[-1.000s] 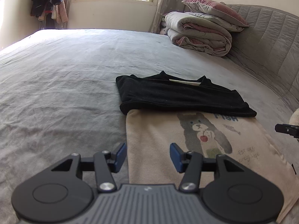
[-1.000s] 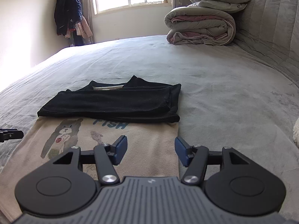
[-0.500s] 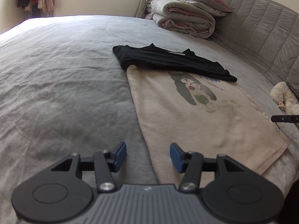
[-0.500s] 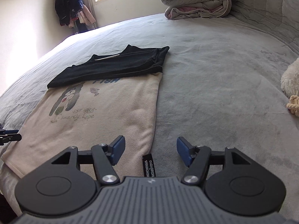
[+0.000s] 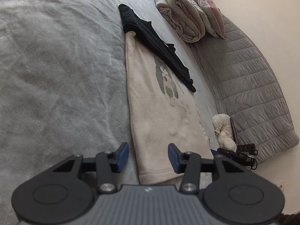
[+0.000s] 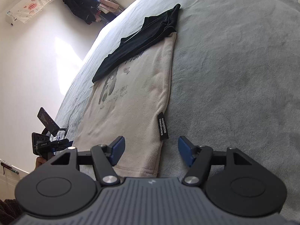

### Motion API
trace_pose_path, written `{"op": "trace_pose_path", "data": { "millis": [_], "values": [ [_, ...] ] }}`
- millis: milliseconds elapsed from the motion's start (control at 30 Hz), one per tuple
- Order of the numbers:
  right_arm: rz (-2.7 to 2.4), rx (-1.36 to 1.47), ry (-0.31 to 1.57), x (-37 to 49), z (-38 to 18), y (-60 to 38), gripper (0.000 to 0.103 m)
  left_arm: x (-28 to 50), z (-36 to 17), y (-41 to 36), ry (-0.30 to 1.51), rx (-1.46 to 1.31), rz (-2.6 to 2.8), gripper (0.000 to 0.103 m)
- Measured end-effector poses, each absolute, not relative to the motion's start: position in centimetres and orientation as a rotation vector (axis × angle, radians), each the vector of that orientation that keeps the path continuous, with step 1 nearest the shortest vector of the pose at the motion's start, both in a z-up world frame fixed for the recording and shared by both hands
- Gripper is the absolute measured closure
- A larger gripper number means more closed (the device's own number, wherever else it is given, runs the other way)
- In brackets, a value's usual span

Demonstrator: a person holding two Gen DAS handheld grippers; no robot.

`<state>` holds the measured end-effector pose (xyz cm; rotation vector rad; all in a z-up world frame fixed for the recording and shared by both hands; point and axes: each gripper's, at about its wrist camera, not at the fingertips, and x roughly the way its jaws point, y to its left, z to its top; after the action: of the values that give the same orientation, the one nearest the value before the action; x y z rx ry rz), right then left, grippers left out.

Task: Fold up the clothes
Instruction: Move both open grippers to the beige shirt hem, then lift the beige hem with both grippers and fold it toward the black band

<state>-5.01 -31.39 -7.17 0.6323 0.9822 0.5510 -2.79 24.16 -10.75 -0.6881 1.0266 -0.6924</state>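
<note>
A cream garment with a bear print (image 5: 159,112) (image 6: 131,97) lies flat on the grey bed, with a folded black garment (image 5: 159,46) (image 6: 142,41) across its far end. My left gripper (image 5: 148,157) hovers over the near left corner of the cream hem; its jaws are closing, the hem lies between them and the pads do not press it. Over the near right corner my right gripper (image 6: 151,151) stands open, a black side label (image 6: 163,126) just ahead of it. In the right wrist view the other gripper (image 6: 50,142) shows at the left edge.
The grey bedspread (image 5: 56,75) stretches wide to the left. A folded duvet and pillow (image 5: 189,15) are stacked at the far end against a quilted grey headboard (image 5: 253,86). A white soft toy (image 5: 223,131) lies near the bed's edge. Clothes hang by the window (image 6: 84,5).
Both grippers have drawn back from the black garment to the cream garment's near hem, sinking and rolling so both views now tilt. The left jaws have narrowed slightly.
</note>
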Motion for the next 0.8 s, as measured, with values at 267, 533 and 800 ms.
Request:
{"op": "trace_pose_path", "data": {
  "millis": [267, 533, 800],
  "values": [
    [0.634, 0.689, 1.008, -5.4, -7.7, -30.4, 0.036, -2.7, -11.9, 22.7, 1.092, -0.73, -0.771, 0.062],
    [0.689, 0.683, 1.031, -5.1, -7.7, -29.5, 0.04, -2.7, -12.7, 21.3, 1.124, -0.725, -0.828, 0.076],
    [0.693, 0.726, 1.102, -4.6, -8.5, -29.0, 0.082, -2.5, -13.3, 21.9, 1.151, -0.777, -0.823, 0.09]
  ]
}}
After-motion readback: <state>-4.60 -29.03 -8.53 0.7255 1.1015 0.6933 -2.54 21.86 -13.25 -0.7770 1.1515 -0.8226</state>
